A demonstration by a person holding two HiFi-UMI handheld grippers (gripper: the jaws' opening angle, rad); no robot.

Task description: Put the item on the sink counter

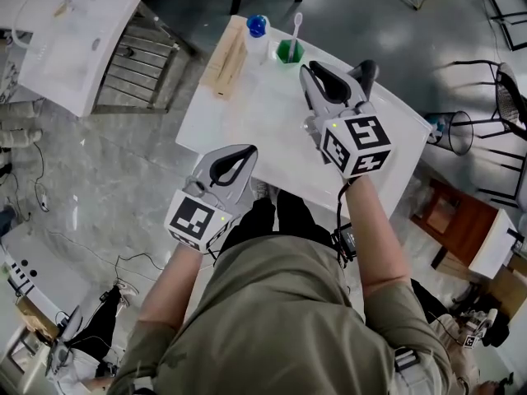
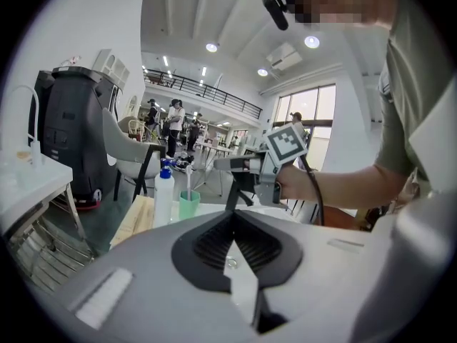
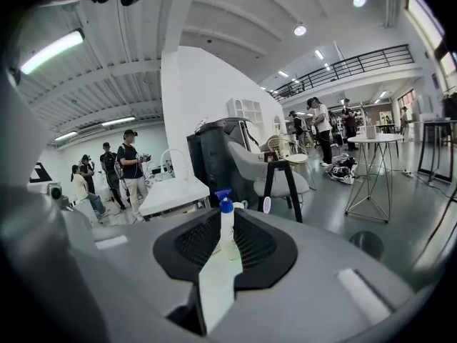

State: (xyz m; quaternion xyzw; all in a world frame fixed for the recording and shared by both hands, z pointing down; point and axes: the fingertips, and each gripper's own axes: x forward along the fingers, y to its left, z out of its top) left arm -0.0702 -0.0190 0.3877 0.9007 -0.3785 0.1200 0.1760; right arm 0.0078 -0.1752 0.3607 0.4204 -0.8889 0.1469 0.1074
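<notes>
On the white table [image 1: 247,113] stand a blue-capped white bottle [image 1: 257,33], a green cup [image 1: 290,52] with a toothbrush [image 1: 296,25] in it, and a wooden board [image 1: 226,60]. My right gripper [image 1: 306,71] hovers over the table and points at the bottle [image 3: 227,227]; its jaws stand a narrow gap apart, empty. The left gripper [image 1: 251,151] sits at the table's near edge, shut on nothing. From the left gripper view I see the bottle [image 2: 164,191] and cup [image 2: 189,204] ahead. The white sink counter [image 1: 78,35] with its faucet lies off to the left.
A metal rack [image 1: 136,56] sits between sink counter and table. A black wire basket [image 1: 461,132] and a wooden cabinet [image 1: 461,220] stand to the right. A grey chair [image 3: 278,170], a dark machine [image 2: 71,141] and several people are in the hall behind.
</notes>
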